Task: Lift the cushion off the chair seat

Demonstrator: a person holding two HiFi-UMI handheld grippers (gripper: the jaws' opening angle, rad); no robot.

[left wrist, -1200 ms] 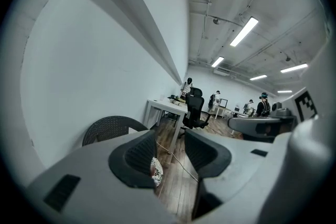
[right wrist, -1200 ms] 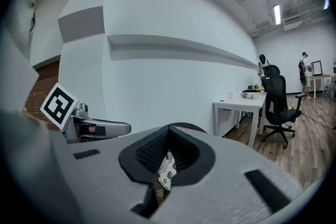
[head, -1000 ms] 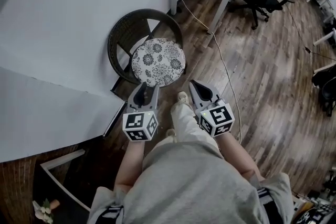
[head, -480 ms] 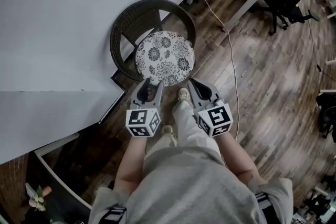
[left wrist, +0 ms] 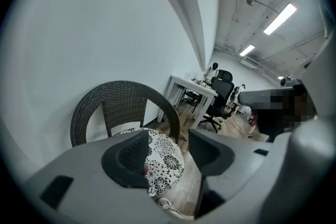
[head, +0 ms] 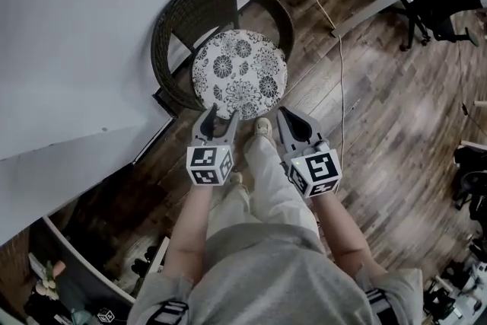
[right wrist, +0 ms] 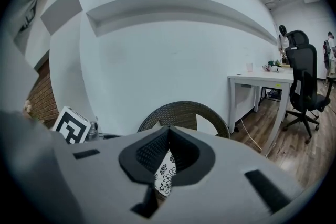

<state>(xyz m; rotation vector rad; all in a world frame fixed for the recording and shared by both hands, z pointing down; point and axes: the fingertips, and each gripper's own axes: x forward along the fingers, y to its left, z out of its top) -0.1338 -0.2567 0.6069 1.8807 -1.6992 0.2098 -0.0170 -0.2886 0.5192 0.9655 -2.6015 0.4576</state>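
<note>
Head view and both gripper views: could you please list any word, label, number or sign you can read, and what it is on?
None can be read.
The left gripper and right gripper bear only black-and-white square markers, no letters or digits.
The cushion has a flower print, no text.

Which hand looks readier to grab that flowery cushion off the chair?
Left. The left tongs have just been opening and stand apart, framing the cushion at its near edge, not yet gripping. The right tongs are closed and sit just off its edge.
</note>
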